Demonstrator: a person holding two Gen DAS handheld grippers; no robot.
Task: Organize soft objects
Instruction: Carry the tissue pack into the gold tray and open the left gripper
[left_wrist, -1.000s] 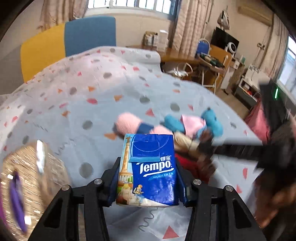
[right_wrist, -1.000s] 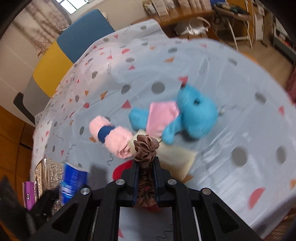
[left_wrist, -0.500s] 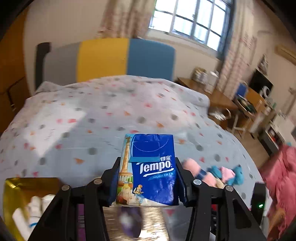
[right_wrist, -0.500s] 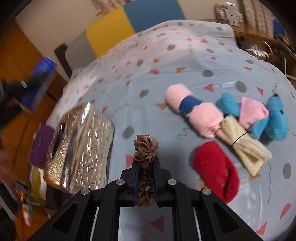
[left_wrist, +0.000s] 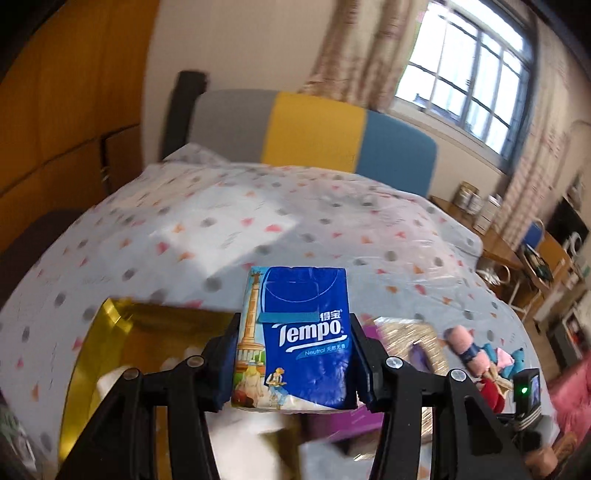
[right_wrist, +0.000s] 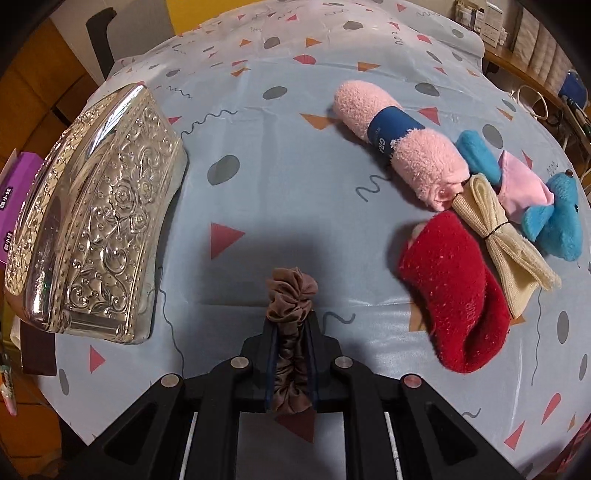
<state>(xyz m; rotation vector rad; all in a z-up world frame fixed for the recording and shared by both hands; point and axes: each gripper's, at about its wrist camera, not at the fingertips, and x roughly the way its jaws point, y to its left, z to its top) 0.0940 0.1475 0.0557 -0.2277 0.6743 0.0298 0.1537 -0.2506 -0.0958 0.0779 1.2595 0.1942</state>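
While the left hand-held gripper clamps the tissue pack, it has swung from above the soft toys to over the gold box | right hand-held gripper, pinched on the brown scrunchie, now has the silver lid ahead-left, red sock ahead-right | drop-off looks near | box contents below the pack blurred.

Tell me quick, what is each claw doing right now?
Left claw: shut on the tissue pack.
Right claw: shut on the brown scrunchie.
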